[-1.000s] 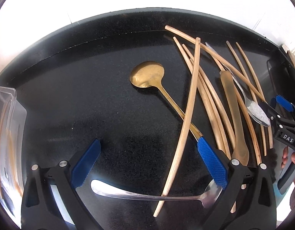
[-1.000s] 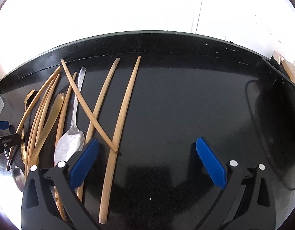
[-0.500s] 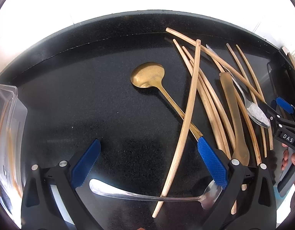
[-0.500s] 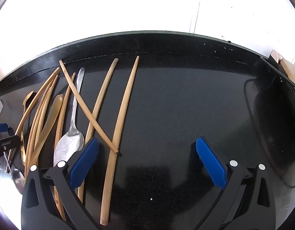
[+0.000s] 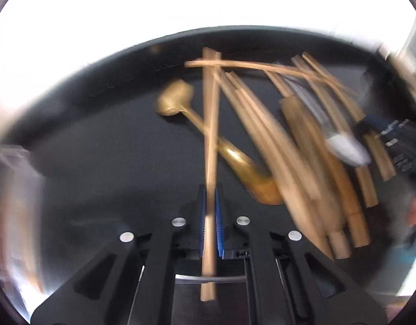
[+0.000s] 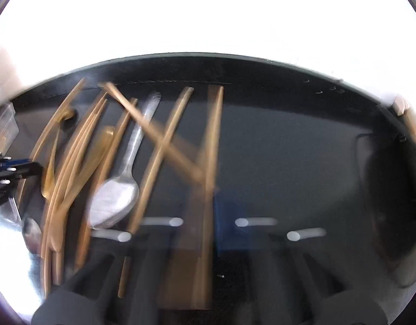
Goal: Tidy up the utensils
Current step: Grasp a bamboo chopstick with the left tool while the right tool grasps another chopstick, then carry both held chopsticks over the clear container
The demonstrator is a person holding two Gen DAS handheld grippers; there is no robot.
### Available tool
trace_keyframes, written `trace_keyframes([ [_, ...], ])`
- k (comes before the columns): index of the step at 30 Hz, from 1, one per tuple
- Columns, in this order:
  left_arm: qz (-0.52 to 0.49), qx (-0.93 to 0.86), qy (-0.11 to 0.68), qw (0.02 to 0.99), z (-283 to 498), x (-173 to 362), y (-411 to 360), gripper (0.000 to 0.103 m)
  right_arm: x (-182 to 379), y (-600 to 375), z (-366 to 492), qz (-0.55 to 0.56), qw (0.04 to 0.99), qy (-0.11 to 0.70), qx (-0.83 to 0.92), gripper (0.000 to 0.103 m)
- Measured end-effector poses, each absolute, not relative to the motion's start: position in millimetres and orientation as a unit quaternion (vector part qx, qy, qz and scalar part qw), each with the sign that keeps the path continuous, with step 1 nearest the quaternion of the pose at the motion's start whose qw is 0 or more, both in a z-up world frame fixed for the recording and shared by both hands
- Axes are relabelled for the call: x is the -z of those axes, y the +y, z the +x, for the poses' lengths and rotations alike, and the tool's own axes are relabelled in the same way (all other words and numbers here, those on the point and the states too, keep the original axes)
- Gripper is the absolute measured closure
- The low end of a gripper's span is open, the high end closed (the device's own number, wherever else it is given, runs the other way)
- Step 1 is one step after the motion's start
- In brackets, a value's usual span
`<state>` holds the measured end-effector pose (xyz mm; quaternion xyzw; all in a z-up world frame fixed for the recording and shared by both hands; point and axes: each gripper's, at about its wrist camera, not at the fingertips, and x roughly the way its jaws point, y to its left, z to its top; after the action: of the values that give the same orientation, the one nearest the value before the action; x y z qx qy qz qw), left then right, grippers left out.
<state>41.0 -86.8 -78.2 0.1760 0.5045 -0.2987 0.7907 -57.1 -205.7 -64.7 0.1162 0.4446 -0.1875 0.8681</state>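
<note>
Left gripper closing, blue pads clamped on 1 wooden chopstick above the black tray. Right gripper closing on another chopstick; blur heavy. Remaining utensils lie on the tray.

Both point steeply down over the black tray: the left gripper has its blue pads clamped on a wooden chopstick, while the blurred right gripper is closing its jaws around another chopstick lying near the tray's middle.
</note>
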Motion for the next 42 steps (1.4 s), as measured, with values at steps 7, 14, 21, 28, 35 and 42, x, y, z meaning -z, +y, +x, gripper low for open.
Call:
trace_keyframes([
  [7, 0.105, 0.305, 0.515, 0.794, 23.5, 50.5, -59.4, 0.098, 44.8, -227.0, -91.0, 0.189, 0.864, 0.424, 0.194, 0.096],
  [14, 0.051, 0.334, 0.493, 0.802, -0.7, -3.4, -28.1, 0.098, -3.1, -243.6, -123.4, 0.355, 0.863, 0.322, 0.159, 0.096],
  [21, 0.008, 0.345, 0.477, 0.809, 4.0, -39.9, 11.8, 0.098, 4.0, -149.4, -79.1, 0.385, 0.842, 0.376, 0.042, 0.096],
  [28, -0.006, 0.31, 0.484, 0.818, 20.2, -55.7, 108.9, 0.098, -41.6, -57.9, -35.7, 0.381, 0.854, 0.352, -0.038, 0.096],
  [35, 0.004, 0.29, 0.505, 0.813, 51.1, -52.3, 200.9, 0.098, -23.3, 35.1, 19.1, 0.427, 0.8, 0.416, -0.069, 0.096],
  [42, 0.031, 0.31, 0.489, 0.814, 102.6, -82.9, 256.8, 0.098, -40.5, 95.3, 54.0, 0.441, 0.797, 0.405, -0.079, 0.096],
])
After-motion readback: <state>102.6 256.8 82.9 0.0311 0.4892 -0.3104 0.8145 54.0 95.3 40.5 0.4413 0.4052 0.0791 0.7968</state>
